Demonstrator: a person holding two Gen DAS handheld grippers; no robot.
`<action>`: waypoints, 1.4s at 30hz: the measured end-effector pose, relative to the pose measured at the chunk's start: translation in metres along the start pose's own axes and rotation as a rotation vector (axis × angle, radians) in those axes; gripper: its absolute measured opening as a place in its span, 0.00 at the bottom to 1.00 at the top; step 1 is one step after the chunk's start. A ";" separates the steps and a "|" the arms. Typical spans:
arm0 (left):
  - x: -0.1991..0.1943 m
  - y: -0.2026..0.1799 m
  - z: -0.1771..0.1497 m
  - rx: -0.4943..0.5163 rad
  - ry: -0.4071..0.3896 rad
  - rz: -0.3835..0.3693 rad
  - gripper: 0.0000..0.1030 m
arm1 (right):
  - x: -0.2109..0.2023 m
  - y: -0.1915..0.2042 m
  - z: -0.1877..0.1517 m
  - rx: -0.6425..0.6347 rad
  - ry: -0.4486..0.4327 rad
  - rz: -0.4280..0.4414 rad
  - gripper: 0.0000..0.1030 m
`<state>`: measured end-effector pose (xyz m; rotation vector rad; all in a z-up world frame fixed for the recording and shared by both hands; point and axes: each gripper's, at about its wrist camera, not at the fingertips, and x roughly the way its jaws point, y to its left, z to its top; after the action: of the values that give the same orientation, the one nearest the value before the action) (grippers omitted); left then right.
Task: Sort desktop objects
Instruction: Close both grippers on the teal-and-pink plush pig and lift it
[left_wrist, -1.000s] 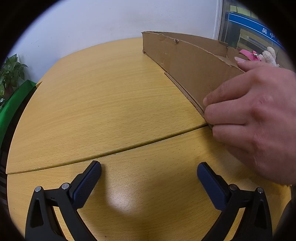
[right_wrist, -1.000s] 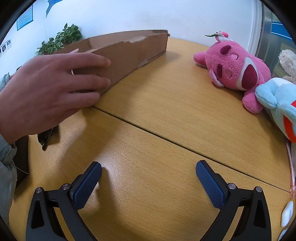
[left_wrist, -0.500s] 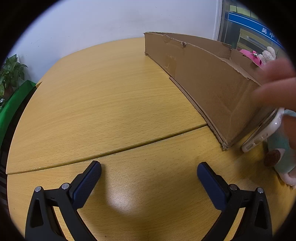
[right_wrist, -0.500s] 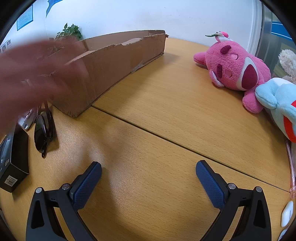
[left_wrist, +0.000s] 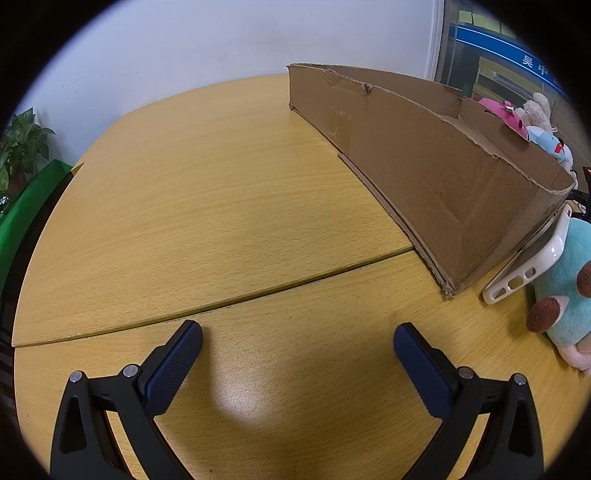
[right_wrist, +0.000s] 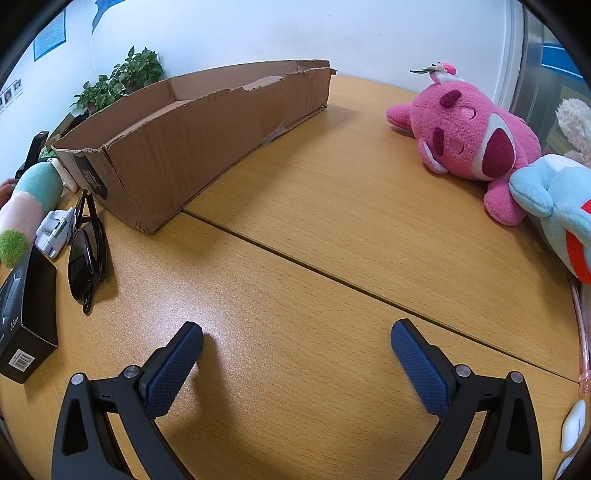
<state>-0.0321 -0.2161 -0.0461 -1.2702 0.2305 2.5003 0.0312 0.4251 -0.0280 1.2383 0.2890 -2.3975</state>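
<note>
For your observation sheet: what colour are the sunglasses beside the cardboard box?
Black sunglasses, frame and lenses; clearest in the right wrist view.

- We see the cardboard box (right_wrist: 207, 136) lying lengthwise on the table (right_wrist: 295, 258), running away toward the wall.
- Left of its near end lie the sunglasses (right_wrist: 86, 254), touching a small folded gadget (right_wrist: 55, 230); nearer us sits a boxed item (right_wrist: 27, 314).
- Well apart on the right lie two plush toys (right_wrist: 469, 147), touching.
- From the left wrist, a phone case (left_wrist: 532, 258) leans on the box's near end, a plush (left_wrist: 565, 288) beside it.
</note>
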 end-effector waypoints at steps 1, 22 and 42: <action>0.000 0.000 0.000 0.000 0.000 0.000 1.00 | 0.001 0.000 0.000 0.004 0.000 -0.004 1.00; -0.127 -0.070 -0.005 -0.211 -0.200 0.095 0.99 | -0.131 0.138 0.042 0.145 -0.292 -0.212 1.00; -0.100 -0.122 -0.032 -0.504 -0.012 -0.509 0.99 | -0.023 0.394 0.068 -0.187 0.050 0.515 0.83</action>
<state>0.0905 -0.1327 0.0166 -1.2789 -0.6834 2.1729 0.1742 0.0561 0.0341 1.1242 0.1769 -1.8598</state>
